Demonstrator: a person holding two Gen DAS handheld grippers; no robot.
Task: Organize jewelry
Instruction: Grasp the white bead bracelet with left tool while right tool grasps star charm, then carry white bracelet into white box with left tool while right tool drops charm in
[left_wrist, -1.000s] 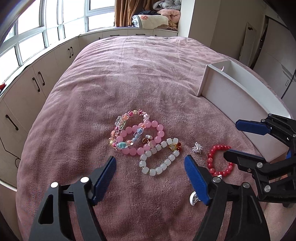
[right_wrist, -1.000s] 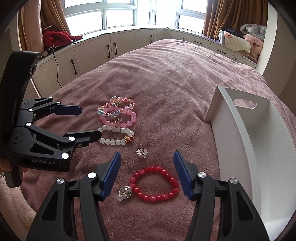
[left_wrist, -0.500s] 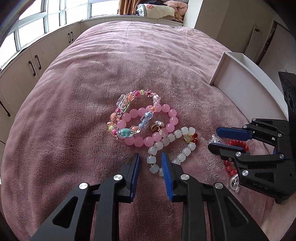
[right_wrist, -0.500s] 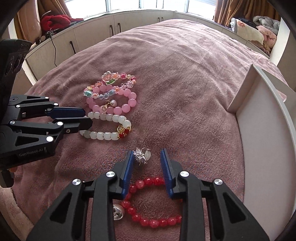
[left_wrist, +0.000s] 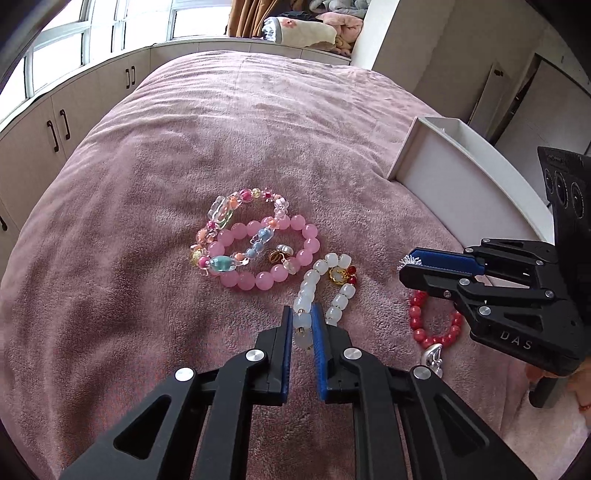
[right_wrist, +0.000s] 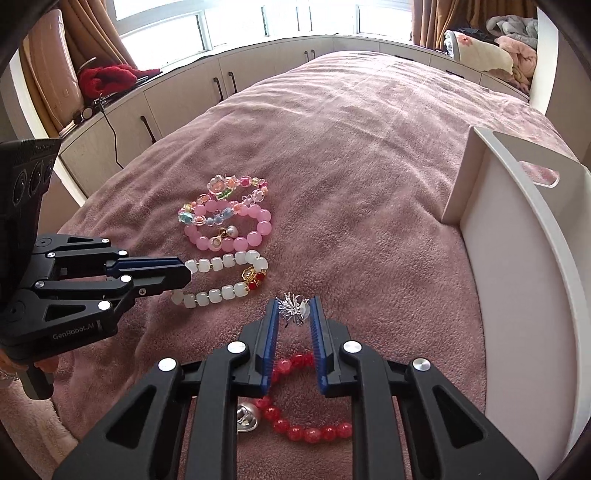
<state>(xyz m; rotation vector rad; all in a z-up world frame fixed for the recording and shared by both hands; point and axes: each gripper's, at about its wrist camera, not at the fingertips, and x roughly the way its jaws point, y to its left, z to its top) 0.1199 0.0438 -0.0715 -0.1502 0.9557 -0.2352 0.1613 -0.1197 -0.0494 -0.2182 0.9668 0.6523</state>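
Jewelry lies on a pink blanket. My left gripper is shut on the near end of a white bead bracelet, which also shows in the right wrist view. My right gripper is shut on a small silver brooch; the brooch's tip shows in the left wrist view. A red bead bracelet with a silver charm lies under the right gripper. A pink bead bracelet and a colourful charm bracelet lie beyond.
A white tray stands on the blanket to the right, with a tall wall and handle cut-out; it also shows in the left wrist view. Low cabinets run under the windows beyond the bed.
Both grippers moved forward and down and closed further. The left one now grips the white bracelet's end, and the right one grips the silver brooch.
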